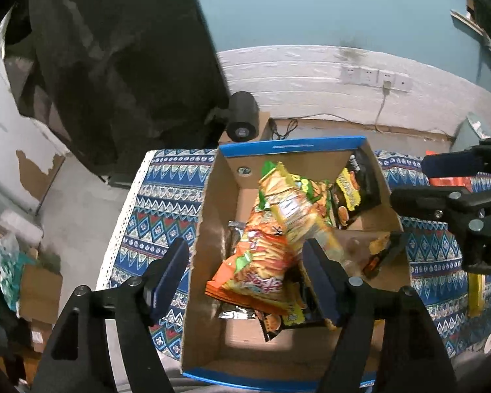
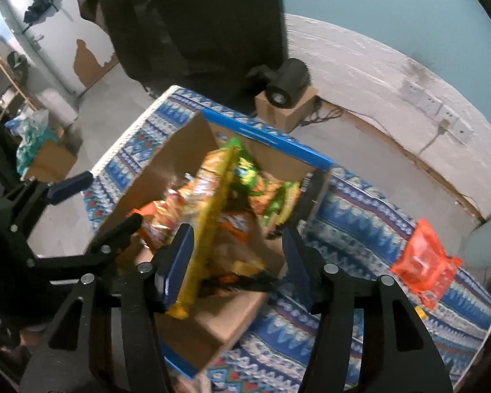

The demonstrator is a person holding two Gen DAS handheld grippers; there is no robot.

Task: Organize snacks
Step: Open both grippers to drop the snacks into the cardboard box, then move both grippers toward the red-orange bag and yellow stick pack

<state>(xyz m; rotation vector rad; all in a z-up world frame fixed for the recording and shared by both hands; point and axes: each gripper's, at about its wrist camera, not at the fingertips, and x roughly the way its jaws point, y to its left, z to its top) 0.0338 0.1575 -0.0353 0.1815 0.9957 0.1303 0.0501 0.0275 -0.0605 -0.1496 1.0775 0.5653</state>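
Two grippers hang over an open cardboard box (image 1: pixel 212 216) with blue edging, both pointing steeply down into it. Nearest in the left wrist view, the left gripper (image 1: pixel 245 281) has its jaws spread wide; an orange snack bag (image 1: pixel 262 262) lies between them, and neither pad is seen pressing on it. This bag rests tilted on the other packets in the box, its lower end toward the camera. A yellow snack bag (image 1: pixel 294 206), blurred, lies across its upper part. In the right wrist view, the right gripper (image 2: pixel 237 258) likewise has its jaws spread; the yellow snack bag (image 2: pixel 212 216) stands edge-on just beside the left-hand pad, and whether it touches that pad cannot be told through the blur. Under these bags lie dark packets (image 1: pixel 278 317) at the near end of the box. A green packet (image 2: pixel 248 170) sits further in. At the far corner a black and yellow packet (image 1: pixel 355 190) leans against the box wall. The box stands on a bench covered with a blue patterned cloth (image 1: pixel 154 209). A red-orange bag (image 2: pixel 424 262) lies on the cloth, well apart from the box on its right. Beyond the bench a black cylinder (image 1: pixel 242 119) sits on a small brown carton, and wall sockets (image 1: pixel 374 77) show on the white wall behind.
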